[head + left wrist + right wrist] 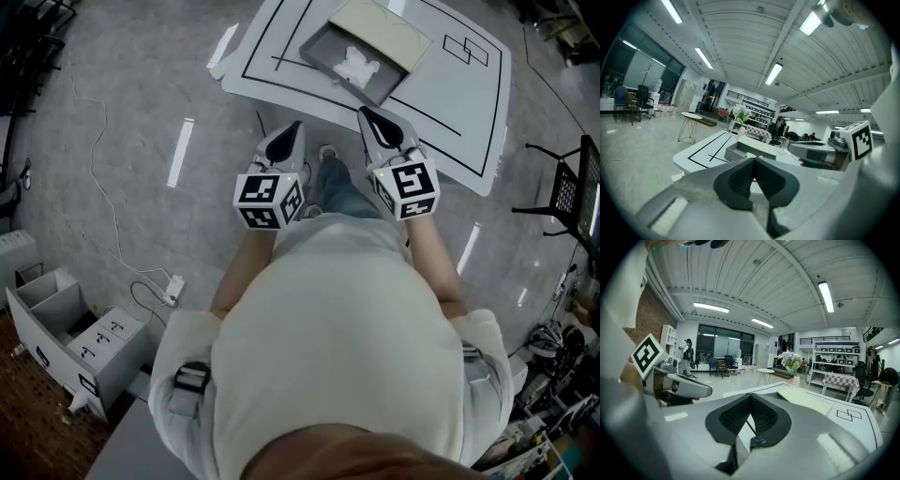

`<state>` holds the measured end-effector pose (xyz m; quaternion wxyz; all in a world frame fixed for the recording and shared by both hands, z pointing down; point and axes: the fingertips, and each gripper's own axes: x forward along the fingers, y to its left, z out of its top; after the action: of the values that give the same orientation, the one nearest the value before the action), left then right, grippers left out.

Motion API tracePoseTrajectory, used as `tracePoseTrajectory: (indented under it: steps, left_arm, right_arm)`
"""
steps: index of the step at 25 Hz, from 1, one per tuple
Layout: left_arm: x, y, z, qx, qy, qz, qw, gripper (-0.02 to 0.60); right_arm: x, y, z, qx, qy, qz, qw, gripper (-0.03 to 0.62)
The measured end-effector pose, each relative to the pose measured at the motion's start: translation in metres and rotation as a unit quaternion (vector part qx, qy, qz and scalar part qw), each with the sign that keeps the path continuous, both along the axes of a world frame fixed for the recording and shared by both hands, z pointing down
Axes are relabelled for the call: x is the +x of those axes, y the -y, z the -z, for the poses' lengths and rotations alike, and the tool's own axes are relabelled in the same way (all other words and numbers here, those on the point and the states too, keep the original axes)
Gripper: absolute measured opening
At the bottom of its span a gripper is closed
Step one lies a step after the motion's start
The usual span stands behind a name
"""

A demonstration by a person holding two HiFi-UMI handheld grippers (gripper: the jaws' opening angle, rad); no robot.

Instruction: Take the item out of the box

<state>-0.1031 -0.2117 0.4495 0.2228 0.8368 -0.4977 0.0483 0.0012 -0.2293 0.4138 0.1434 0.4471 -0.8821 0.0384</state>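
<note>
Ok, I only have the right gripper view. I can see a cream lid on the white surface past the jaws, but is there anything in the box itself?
Observer: Yes. From the head view the grey box lies open with a white item inside. The cream lid lies across its far side only.
Operator: And the left gripper, open or shut?
Observer: Its own view shows the left gripper with its pads together and nothing between them.
Operator: Is either gripper at the box yet?
Observer: No. From above, the left one and the right gripper are both apart from the box, on its near side, touching neither it nor the item.
</note>
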Motion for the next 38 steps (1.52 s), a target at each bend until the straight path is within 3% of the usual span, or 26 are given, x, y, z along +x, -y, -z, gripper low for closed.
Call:
tracePoseTrajectory:
  steps: [14, 27, 33, 38]
  left_arm:
    - [0.011, 0.09, -0.002, -0.005, 0.018, -0.006, 0.9998, 0.0]
    - [0.025, 0.148, -0.012, -0.024, 0.023, 0.001, 0.9994, 0.0]
    - [0.031, 0.168, -0.011, -0.022, 0.023, 0.006, 0.9995, 0.0]
    - [0.032, 0.18, -0.011, -0.024, 0.023, 0.015, 0.9993, 0.0]
  right_arm:
    - [0.016, 0.094, -0.027, -0.032, -0.035, 0.009, 0.999, -0.002]
    - [0.025, 0.146, -0.068, -0.085, -0.088, 0.04, 0.992, -0.002]
    - [0.023, 0.156, -0.089, -0.117, -0.119, 0.068, 0.984, 0.003]
    - [0.015, 0.153, -0.115, -0.173, -0.149, 0.121, 0.966, 0.095]
